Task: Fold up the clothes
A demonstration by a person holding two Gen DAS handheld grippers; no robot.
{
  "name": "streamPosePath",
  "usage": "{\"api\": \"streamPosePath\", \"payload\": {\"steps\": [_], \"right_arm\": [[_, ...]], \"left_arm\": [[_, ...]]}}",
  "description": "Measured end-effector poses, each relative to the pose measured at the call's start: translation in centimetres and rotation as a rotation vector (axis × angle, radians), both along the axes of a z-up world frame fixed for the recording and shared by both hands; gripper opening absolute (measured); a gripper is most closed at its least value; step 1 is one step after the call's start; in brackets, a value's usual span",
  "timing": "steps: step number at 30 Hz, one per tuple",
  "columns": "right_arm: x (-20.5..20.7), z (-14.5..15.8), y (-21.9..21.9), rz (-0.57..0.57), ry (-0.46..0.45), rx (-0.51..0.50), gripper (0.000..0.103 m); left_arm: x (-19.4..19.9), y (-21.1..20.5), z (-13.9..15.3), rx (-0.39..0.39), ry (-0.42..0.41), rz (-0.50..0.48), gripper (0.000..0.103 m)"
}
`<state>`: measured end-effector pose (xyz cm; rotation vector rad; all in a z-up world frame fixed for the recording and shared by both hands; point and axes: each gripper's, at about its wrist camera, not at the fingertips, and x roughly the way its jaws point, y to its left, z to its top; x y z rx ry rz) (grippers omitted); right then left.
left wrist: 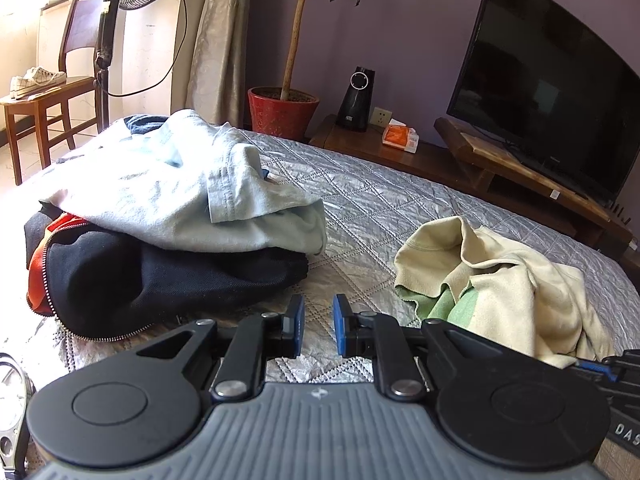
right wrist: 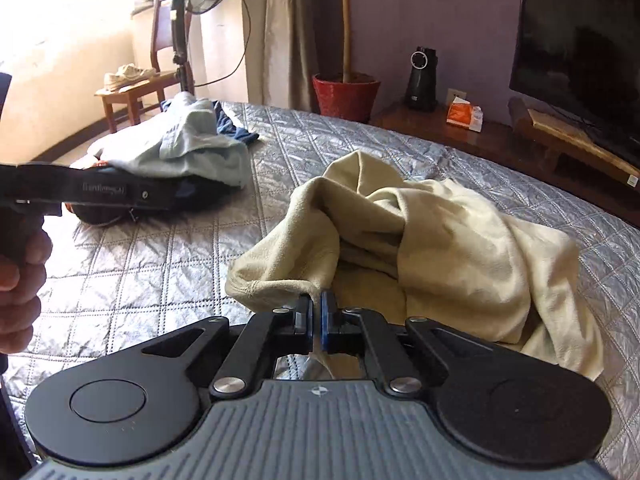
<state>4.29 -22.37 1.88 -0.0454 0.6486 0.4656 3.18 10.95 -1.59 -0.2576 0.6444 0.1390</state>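
Right tool (right wrist: 316,312): its blue pads are pressed together on an edge of the cream garment (right wrist: 420,232), which runs up out of the pinch and spills away to the right.
Left tool (left wrist: 319,324): the blue pads stand a narrow gap apart with nothing between them; only the bed cover shows in the gap, so it holds nothing.
Cream garment, place: crumpled on the right half of the bed (right wrist: 160,260), in front of the right tool; a green inner side (left wrist: 452,308) shows at its near edge in the left wrist view.
Clothes pile (left wrist: 172,208): on the left part of the bed, well apart from the cream garment; a pale blue garment (left wrist: 160,192) lies on top of a dark zipped jacket (left wrist: 180,280) with an orange lining (left wrist: 40,276) showing at the left.
Bed cover: silver-grey, quilted in squares, bare between the pile and the cream garment.
Left hand (right wrist: 20,280): seen at the left edge of the right wrist view, fingers wrapped round the handle of the left tool.
Room behind: a red plant pot (left wrist: 282,110), a black speaker (left wrist: 356,98) and an orange packet (left wrist: 400,136) on a low wooden bench (left wrist: 440,160), a dark television (left wrist: 548,92), a standing fan (left wrist: 108,32), and a wooden chair (left wrist: 48,108) with pale shoes (left wrist: 36,80) on its seat.
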Motion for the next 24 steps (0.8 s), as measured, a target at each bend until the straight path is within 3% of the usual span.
{"api": "streamPosePath", "payload": {"steps": [4, 6, 9, 12, 13, 14, 15, 16, 18, 22, 24], "right_arm": [[-2.1, 5.3, -2.9, -0.072, -0.069, 0.225, 0.004], [-3.3, 6.5, -1.0, 0.02, -0.076, 0.196, 0.007], [-3.9, 6.0, 2.3, 0.223, 0.07, 0.149, 0.014], [-4.6, 6.7, 2.1, 0.294, 0.063, 0.153, 0.017], [-4.3, 7.4, 1.8, 0.289, 0.026, 0.136, 0.021], [-3.9, 8.0, 1.6, 0.279, -0.008, 0.104, 0.037], [-3.0, 8.4, 1.7, 0.273, -0.041, 0.045, 0.046], [-1.8, 8.5, 2.0, 0.275, -0.059, -0.018, 0.05], [1.2, 8.1, 2.8, 0.282, -0.051, -0.106, 0.048], [7.2, 5.3, 5.7, 0.355, 0.085, -0.135, 0.041], [8.5, 3.3, 7.9, 0.385, 0.069, -0.268, 0.04]], "left_arm": [[-0.1, 0.4, 0.3, -0.009, -0.012, 0.018, 0.014], [-0.1, 0.6, 0.4, -0.004, -0.021, 0.028, 0.014], [-0.3, 0.9, 0.5, 0.026, -0.027, 0.058, 0.014], [-0.3, 1.4, 0.6, 0.04, -0.025, 0.072, 0.014], [-0.2, 1.5, 0.5, 0.035, -0.019, 0.07, 0.014], [-0.2, 1.6, 0.4, 0.031, -0.012, 0.069, 0.014], [-0.1, 1.7, 0.3, 0.027, -0.002, 0.068, 0.014], [0.0, 1.7, 0.1, 0.021, 0.007, 0.067, 0.014], [0.2, 1.6, -0.2, 0.01, 0.02, 0.066, 0.014], [0.5, 1.3, -0.5, 0.01, 0.028, 0.055, 0.014], [0.5, 1.2, -0.6, 0.013, 0.03, 0.046, 0.014]]}}
